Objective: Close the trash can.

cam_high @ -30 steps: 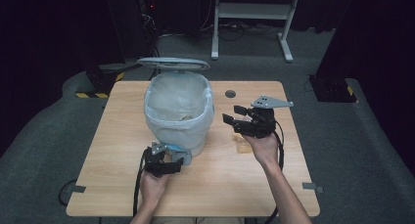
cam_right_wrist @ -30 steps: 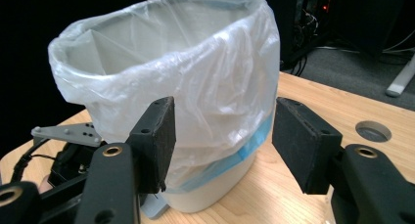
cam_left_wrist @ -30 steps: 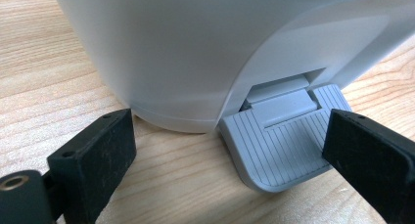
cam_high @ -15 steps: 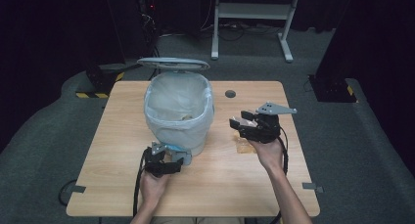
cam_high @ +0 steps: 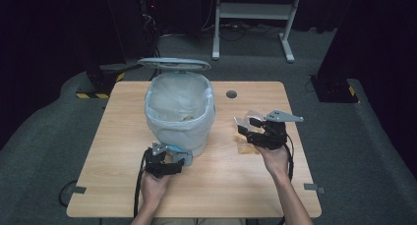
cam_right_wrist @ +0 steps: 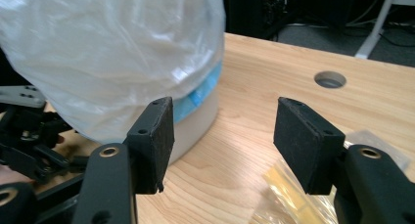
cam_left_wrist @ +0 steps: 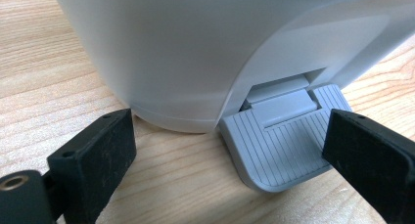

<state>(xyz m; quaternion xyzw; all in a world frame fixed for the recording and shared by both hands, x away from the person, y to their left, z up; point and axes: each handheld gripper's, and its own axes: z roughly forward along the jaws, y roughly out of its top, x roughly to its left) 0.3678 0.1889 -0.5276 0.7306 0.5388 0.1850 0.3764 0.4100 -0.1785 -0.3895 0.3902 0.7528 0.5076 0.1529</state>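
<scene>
A white pedal bin (cam_high: 179,114) is standing on the wooden tabletop (cam_high: 123,161), toward the far left of its middle, with its grey lid (cam_high: 173,64) standing raised at the far rim. A translucent plastic liner (cam_high: 162,99) is draping over the bin's rim and down its sides, and a small pale brown scrap (cam_high: 187,118) is lying at the bottom inside; what it is cannot be told. The left hand-held gripper (cam_high: 167,162) is resting at the near foot of the bin, its jaws standing wide apart and empty, with the ribbed grey foot pedal (cam_left_wrist: 284,141) lying between them and just beside the right-hand jaw. To the right of the bin, the right hand-held gripper (cam_high: 255,131) is hovering low over a crumpled clear wrapper (cam_high: 246,145) with a yellowish patch, which is lying flat on the tabletop, well apart from the bin. Its jaws are standing fairly wide and holding nothing, the wrapper (cam_right_wrist: 288,190) showing under and beyond them. A round cable hole (cam_high: 231,94) is sitting in the tabletop farther back.
</scene>
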